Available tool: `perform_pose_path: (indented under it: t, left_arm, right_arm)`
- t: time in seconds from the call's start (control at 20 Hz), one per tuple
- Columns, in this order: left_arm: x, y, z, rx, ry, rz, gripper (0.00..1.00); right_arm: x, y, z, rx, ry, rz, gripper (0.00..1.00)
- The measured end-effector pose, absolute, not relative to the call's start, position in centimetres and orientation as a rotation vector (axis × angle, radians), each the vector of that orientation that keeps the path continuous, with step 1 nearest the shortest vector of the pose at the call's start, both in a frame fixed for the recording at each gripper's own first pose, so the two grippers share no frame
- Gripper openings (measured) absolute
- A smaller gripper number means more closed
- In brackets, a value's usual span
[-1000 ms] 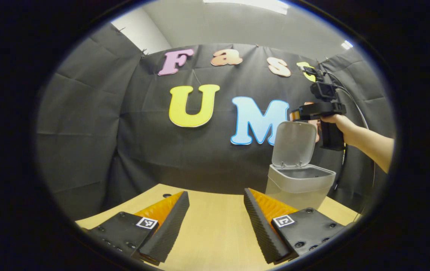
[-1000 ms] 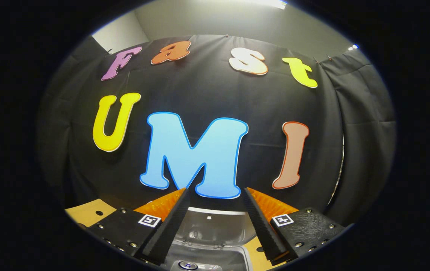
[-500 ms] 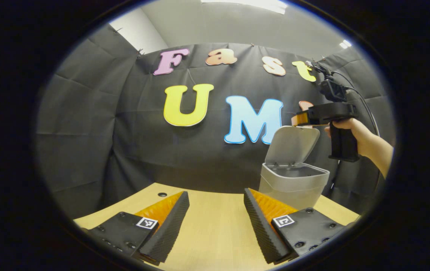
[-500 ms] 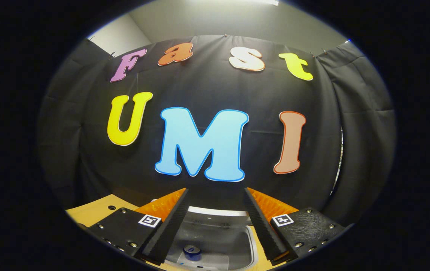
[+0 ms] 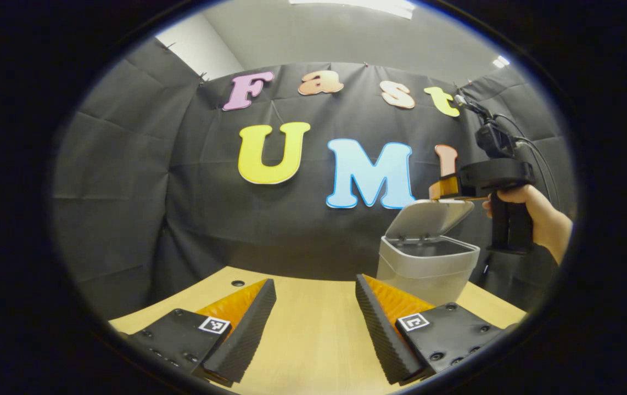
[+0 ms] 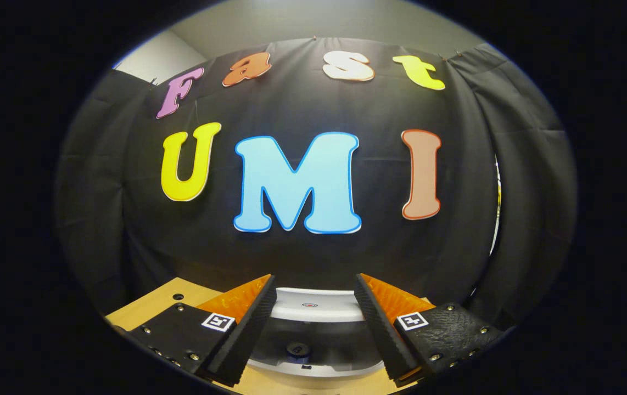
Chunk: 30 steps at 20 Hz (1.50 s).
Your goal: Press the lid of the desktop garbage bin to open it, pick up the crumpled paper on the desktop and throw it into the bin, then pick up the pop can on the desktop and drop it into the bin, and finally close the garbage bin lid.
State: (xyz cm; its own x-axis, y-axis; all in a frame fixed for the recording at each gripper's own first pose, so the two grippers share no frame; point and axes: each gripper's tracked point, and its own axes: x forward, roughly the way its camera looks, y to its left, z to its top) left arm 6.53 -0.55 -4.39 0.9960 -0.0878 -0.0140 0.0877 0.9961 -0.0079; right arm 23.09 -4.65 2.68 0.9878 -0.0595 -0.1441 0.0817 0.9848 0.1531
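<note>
A: On the far right of the desk (image 5: 302, 334) stands the garbage bin (image 5: 426, 269), and its lid (image 5: 429, 218) is half lowered, tilted on the hinge at the far edge. The right tool (image 5: 445, 188) is just above the lid's raised front edge; I cannot tell if it touches.

B: What does the right tool hold?

A: Nothing. In the right gripper view the right tool (image 6: 313, 315) has its two fingers wide apart, and the lid (image 6: 313, 304) shows between them. Below the lid, in the dark opening, I see the top of the pop can (image 6: 297, 350), so it lies inside the bin.

B: And the left tool?

A: The left tool (image 5: 313, 329) is also wide open and empty, low over the near part of the desk, well apart from the bin.

B: How will the lid handle?

A: I think it is thin, stiff plastic, light and smooth. It needs no grip; a push down on the top near the front edge, far from the hinge, should close it. The bin itself looks light, so a sideways push could slide it on the desk.
</note>
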Motion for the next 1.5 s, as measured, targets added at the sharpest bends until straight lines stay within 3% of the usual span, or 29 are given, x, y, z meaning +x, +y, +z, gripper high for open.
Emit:
perform_pose_path:
  t: [0.6, 1.5]
  left_arm:
    - [6.8, 0.0, -4.7, 0.013, 0.027, -0.080, 0.95]
    - [8.9, -1.2, -6.7, 0.001, 0.084, -0.127, 0.95]
  right_arm:
    - [24.7, -4.1, -5.0, 0.142, 0.197, -0.089, 0.95]
    - [24.9, -4.0, -5.5, 0.138, 0.017, -0.136, 0.99]
